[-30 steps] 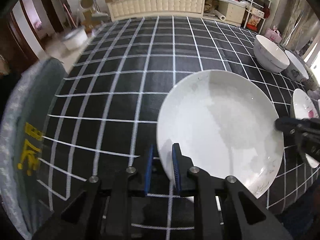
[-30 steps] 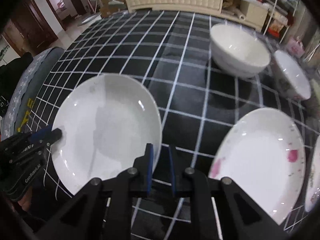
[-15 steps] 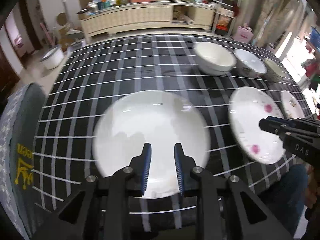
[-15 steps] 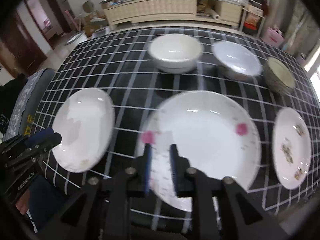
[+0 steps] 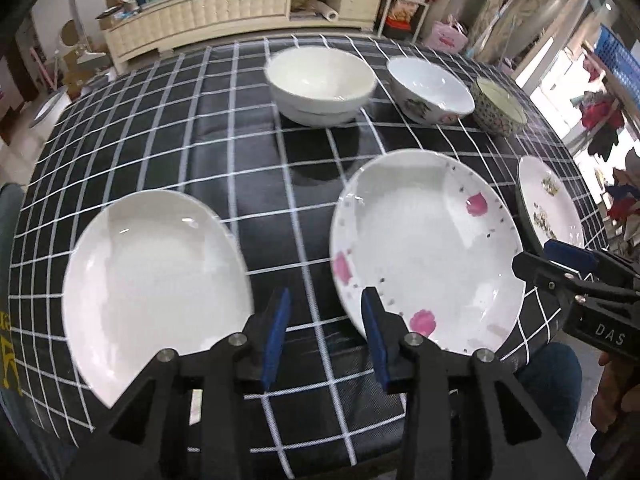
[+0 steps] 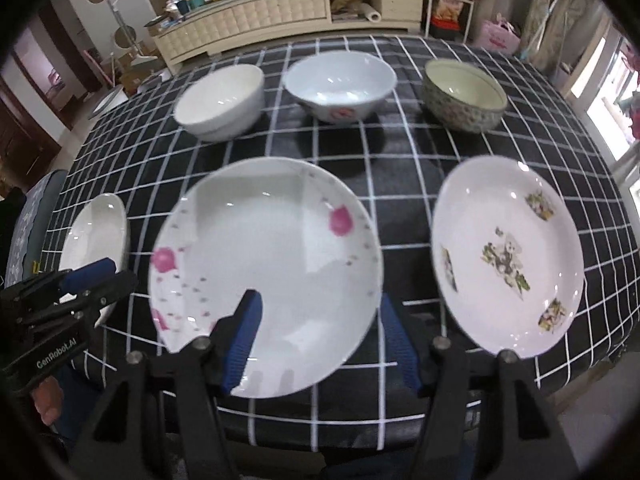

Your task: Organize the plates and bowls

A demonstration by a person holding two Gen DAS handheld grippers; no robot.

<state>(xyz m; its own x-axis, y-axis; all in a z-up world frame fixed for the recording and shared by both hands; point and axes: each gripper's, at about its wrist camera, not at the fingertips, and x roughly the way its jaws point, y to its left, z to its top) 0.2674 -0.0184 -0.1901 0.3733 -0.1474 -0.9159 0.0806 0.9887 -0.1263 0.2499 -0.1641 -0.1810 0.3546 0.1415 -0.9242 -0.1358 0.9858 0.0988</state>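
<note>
Your left gripper [image 5: 324,332] hangs over the near edge of the table [image 5: 224,128], which is covered in a black cloth with a white grid. Its blue-padded jaws have just been opening and now stand narrowly apart, with only bare cloth between them, in the gap between two plates. To its left the plain white round plate [image 5: 156,284] lies flat by the near left corner; just to its right lies the white plate with pink flower prints [image 5: 424,248], at the middle of the near edge. Your right gripper [image 6: 320,344] hovers over the near rim of that pink-flowered plate; its jaws have just been opening too and stand wide, astride the rim without pressing on it. Further right, near the right corner, the white plate with green-and-brown leaf prints [image 6: 508,256] lies flat. Along the far side three bowls stand upright in a row, each apart from the next: a plain white bowl [image 6: 220,102], a white bowl with a small red motif [image 6: 340,86] and a speckled grey-green bowl [image 6: 464,94].
</note>
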